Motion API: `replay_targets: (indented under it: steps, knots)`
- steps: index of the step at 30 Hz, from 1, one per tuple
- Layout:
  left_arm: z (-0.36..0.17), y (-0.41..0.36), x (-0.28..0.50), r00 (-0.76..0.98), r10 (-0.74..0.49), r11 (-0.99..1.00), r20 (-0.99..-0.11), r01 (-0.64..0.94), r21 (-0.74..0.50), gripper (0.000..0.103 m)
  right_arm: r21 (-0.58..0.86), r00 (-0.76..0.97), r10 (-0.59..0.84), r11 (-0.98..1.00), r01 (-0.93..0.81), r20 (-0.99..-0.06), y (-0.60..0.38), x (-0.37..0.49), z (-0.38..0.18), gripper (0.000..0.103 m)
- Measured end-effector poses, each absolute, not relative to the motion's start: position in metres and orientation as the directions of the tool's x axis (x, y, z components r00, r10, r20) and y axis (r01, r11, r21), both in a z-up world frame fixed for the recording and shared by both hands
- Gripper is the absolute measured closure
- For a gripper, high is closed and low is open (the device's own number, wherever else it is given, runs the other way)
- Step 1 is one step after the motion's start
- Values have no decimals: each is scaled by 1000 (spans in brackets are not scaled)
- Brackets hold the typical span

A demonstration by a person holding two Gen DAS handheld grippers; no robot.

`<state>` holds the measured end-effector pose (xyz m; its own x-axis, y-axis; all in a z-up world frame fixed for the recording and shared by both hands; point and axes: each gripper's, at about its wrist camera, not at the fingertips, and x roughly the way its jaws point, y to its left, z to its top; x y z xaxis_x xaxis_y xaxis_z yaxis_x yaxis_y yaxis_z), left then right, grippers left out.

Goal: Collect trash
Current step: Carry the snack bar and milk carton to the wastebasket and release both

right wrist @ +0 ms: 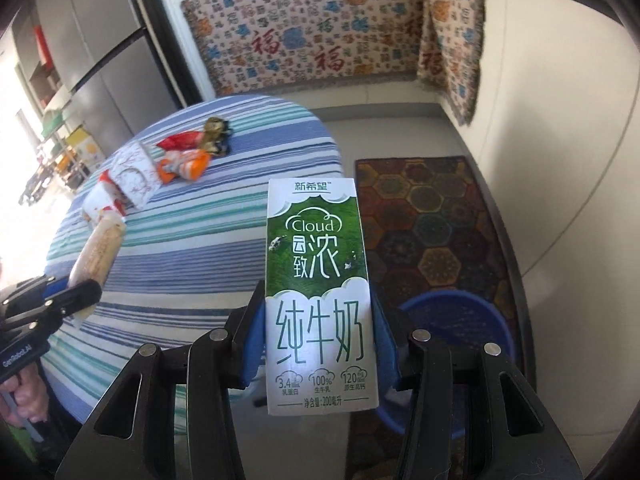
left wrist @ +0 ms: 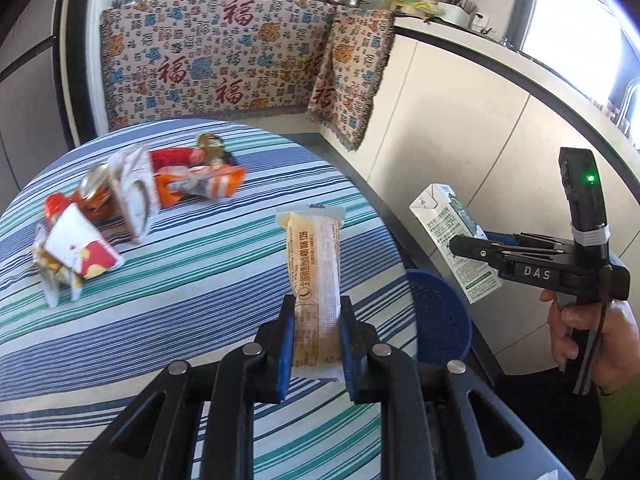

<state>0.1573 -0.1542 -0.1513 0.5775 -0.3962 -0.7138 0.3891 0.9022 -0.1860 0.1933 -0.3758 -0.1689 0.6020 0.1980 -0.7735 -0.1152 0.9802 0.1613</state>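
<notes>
A tan snack wrapper (left wrist: 316,280) is pinched by the left claw (left wrist: 314,344), angled down over the striped table (left wrist: 160,320). A milk carton (right wrist: 320,300) is gripped upright by the right claw (right wrist: 320,344) above a blue bin (right wrist: 480,320).

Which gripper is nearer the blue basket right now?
Right. The right gripper, shut on the milk carton, hangs almost over the blue basket. The left gripper, shut on a tan snack packet, is above the table edge beside it.
</notes>
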Motion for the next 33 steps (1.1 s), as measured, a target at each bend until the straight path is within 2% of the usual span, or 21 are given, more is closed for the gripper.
replay_targets:
  steps: [8, 15, 23, 33]
  knots:
    - [-154, -253, 176, 503, -494, 839, -710, 491, -236, 83, 135, 602, 68, 989, 66, -796, -464, 188, -194, 54]
    - [-188, -328, 190, 439, -524, 800, -730, 547, -245, 83, 160, 594, 35, 974, 159, -804, -510, 177, -218, 54]
    - [-229, -373, 206, 375, -515, 784, -771, 570, -246, 83, 202, 571, 43, 955, 217, -819, -539, 177, -237, 54]
    - [-247, -391, 223, 347, -511, 782, -787, 567, -258, 83, 257, 575, 73, 935, 246, -815, -549, 179, -242, 54]
